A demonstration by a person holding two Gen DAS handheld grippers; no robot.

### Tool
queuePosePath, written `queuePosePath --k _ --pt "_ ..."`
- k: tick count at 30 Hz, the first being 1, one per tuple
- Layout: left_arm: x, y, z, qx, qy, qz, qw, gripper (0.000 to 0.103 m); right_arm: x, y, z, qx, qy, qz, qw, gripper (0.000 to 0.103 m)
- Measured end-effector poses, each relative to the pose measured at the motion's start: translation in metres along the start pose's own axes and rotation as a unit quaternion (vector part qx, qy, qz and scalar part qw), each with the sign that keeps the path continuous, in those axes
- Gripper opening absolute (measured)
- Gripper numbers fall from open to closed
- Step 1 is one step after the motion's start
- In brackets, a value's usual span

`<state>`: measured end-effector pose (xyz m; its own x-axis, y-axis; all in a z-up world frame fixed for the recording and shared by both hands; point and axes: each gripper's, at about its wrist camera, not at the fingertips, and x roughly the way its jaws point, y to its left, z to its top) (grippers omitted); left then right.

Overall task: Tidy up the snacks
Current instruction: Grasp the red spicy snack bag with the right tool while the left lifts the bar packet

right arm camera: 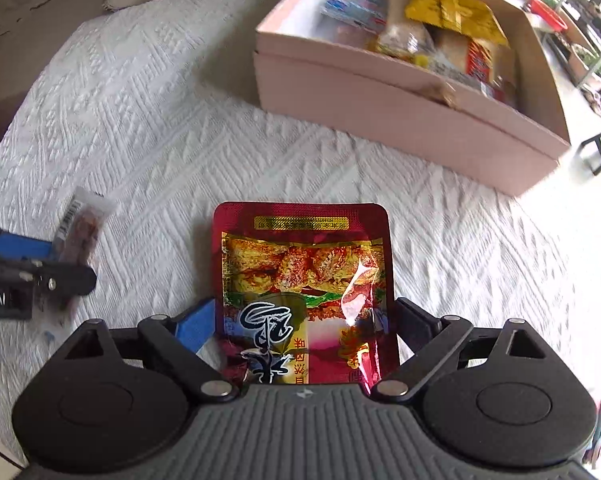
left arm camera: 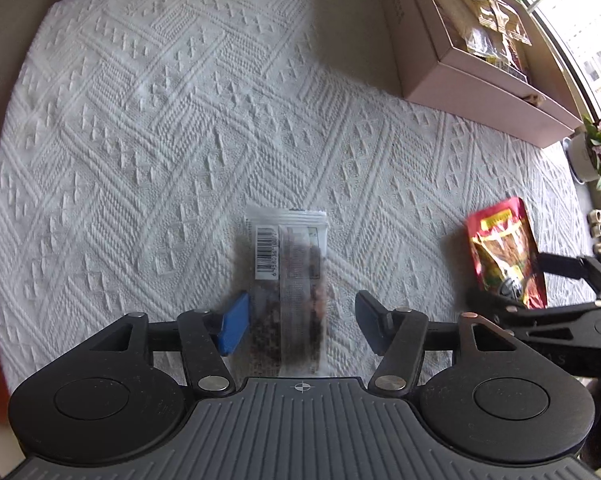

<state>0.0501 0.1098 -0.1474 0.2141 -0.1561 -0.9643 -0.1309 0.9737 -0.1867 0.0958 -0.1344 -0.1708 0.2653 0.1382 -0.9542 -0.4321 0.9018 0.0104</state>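
A clear snack packet with a barcode and dark contents lies on the white woven cloth between the fingers of my left gripper, which is open around its near end. The left finger touches it; the right finger stands apart. A red foil snack pouch lies between the fingers of my right gripper, which presses both its side edges. The pouch also shows in the left wrist view. The clear packet shows at the left of the right wrist view.
A pink cardboard box holding several snack packets stands at the back right on the cloth; it also shows in the left wrist view. A white pot of flowers stands beyond the cloth's right edge.
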Motion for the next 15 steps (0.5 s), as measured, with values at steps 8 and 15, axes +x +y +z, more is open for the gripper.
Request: queuePosePath --k 8,15 --pt "0.008 -0.024 0.002 0.04 0.015 0.049 0.9979 0.074 0.003 -0.013 -0.019 0.044 0.004 -0.008 0.999 0.102" --pt "0.018 -0.044 -0.001 0.074 0.023 0.088 0.9931 0.084 0.003 -0.014 -0.029 0.046 -0.028 -0.011 0.998 0.103"
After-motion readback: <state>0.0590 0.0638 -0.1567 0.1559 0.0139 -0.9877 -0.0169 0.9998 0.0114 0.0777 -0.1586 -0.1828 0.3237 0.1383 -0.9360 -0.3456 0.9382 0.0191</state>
